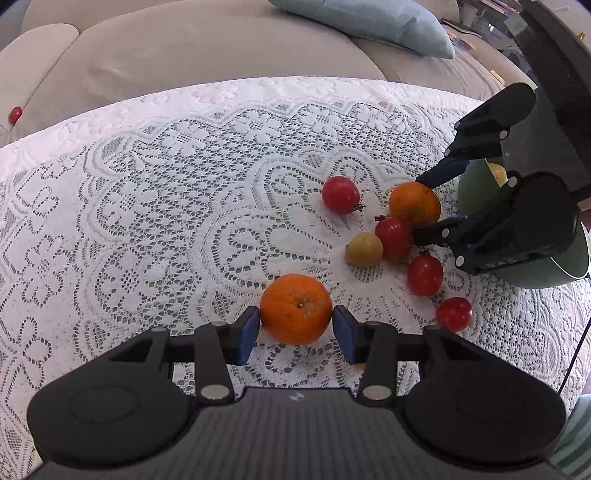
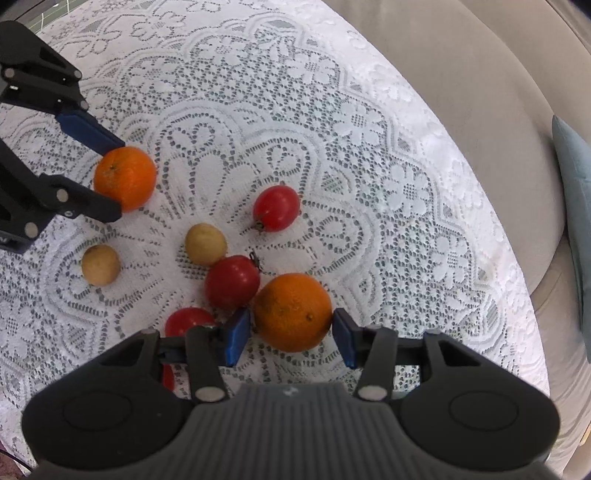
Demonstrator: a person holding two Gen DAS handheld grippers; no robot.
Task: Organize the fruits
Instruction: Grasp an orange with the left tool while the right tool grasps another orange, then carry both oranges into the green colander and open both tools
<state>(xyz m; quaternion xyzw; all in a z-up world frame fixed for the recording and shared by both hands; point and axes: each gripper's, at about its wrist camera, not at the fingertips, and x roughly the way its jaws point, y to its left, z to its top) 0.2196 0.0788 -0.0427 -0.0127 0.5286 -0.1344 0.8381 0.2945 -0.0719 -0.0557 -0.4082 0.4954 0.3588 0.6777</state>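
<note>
I had the left gripper (image 1: 297, 328) angled down over the surface (image 1: 147, 184), which was covered with a white lace cloth (image 1: 110, 258). In the left wrist view its blue pads (image 1: 251, 328) sat against both sides of the first orange (image 1: 295, 308), low in the centre of the frame, so it was gripping that fruit while the fruit rested on the cloth. In the right wrist view the right gripper (image 2: 291, 336) straddled the second orange (image 2: 291, 312), bottom centre and also on the cloth. One pad lay right at the peel and the other was so close that I could not tell whether it was clamped or only bracketing the fruit. A red tomato (image 2: 232, 282) touched that orange on its upper left, another tomato (image 2: 188, 321) lay just beside the gripper's left finger, and a third (image 2: 276, 208) sat apart, above the middle of the frame. Two small yellow fruits (image 2: 205, 243) lay left of centre, one against the tomato and one further left. At the right edge of the left wrist view a green bowl (image 1: 554, 273) stood behind the right gripper. Beyond the surface, along the top of that view, ran a beige sofa (image 1: 184, 48) with a pale blue cushion (image 1: 369, 22), and one stray tomato (image 1: 15, 114) lay on the sofa at the far left.
</note>
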